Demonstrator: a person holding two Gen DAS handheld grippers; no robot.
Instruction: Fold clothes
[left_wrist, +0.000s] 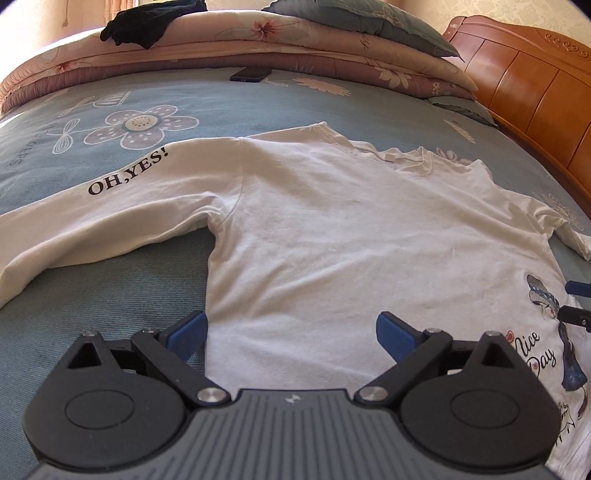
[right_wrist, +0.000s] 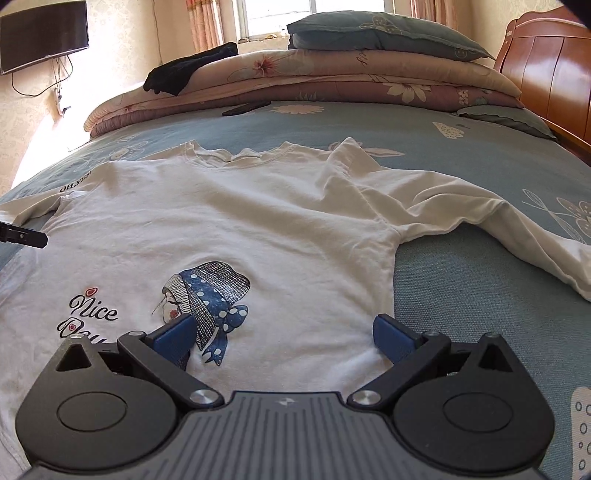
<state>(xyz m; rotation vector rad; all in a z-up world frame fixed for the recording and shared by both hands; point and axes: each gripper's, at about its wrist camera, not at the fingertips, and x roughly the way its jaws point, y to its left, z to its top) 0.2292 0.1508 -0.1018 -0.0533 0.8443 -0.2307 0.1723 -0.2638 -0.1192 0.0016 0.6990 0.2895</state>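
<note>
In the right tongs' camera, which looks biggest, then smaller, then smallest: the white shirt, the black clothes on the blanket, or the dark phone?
1. White long-sleeved shirt with the girl print, by far the biggest.
2. Crumpled black clothes on the folded blanket.
3. Flat dark phone, the smallest.
The last two lie farther away, so they look smaller than they are.

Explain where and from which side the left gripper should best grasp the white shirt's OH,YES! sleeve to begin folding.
Probably near the cuff end of the sleeve, coming from the outer left side: it lies flat and stretched away from the white shirt body, free to swing inward. The left gripper is open.
</note>
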